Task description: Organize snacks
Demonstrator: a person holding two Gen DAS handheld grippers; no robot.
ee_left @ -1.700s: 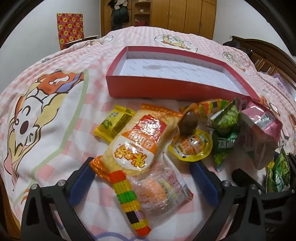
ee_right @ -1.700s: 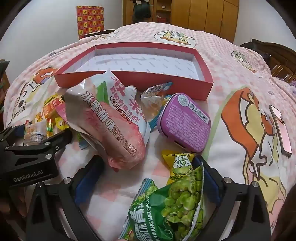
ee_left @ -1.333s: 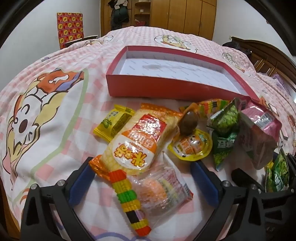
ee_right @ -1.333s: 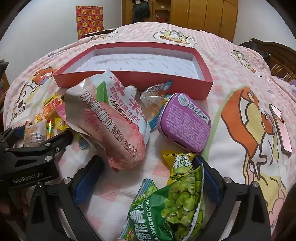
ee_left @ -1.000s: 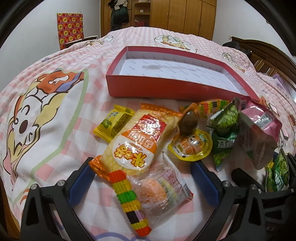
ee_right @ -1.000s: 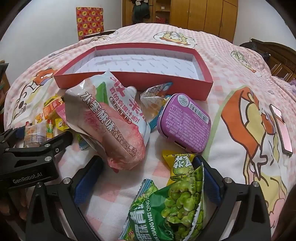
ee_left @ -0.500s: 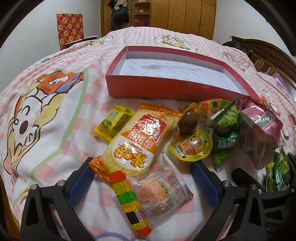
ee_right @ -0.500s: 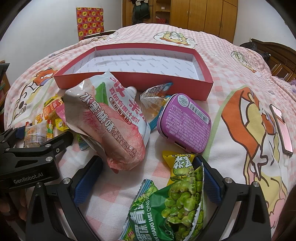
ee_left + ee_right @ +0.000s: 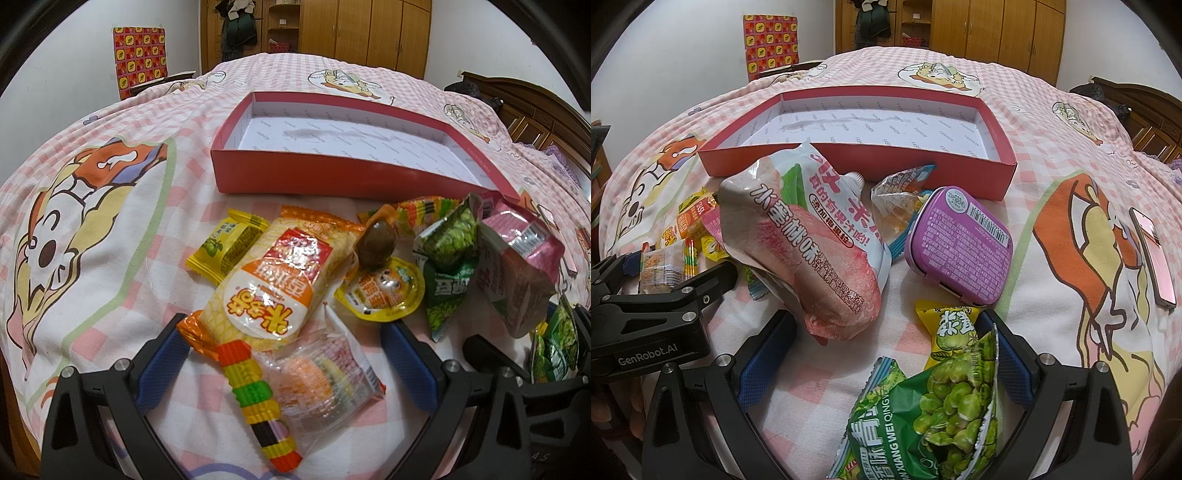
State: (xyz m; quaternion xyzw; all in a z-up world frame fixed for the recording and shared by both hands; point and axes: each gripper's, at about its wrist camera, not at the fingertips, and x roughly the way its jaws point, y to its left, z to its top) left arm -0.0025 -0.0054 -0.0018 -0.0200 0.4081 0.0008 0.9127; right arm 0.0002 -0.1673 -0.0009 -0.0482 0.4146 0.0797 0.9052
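Note:
An empty red box (image 9: pixel 332 177) (image 9: pixel 857 157) with a white inside lies on the bed behind a heap of snacks. My left gripper (image 9: pixel 284 354) is open low over the bed; an orange rice-cracker pack (image 9: pixel 273 284), a striped candy stick (image 9: pixel 255 398) and a clear wrapped sweet (image 9: pixel 317 376) lie between its fingers. My right gripper (image 9: pixel 882 354) is open too, straddling a green pea bag (image 9: pixel 938 413) and a yellow candy (image 9: pixel 955 328). A pink peach pouch (image 9: pixel 809 251) and a purple tin (image 9: pixel 960 247) lie just ahead of it.
A yellow candy (image 9: pixel 225 251), a brown egg pack (image 9: pixel 376 243), a round jelly cup (image 9: pixel 384 291) and green pea packs (image 9: pixel 450 258) lie beside the left gripper. A pink phone (image 9: pixel 1154 254) lies on the bed at right. Wooden wardrobes (image 9: pixel 369 33) stand behind.

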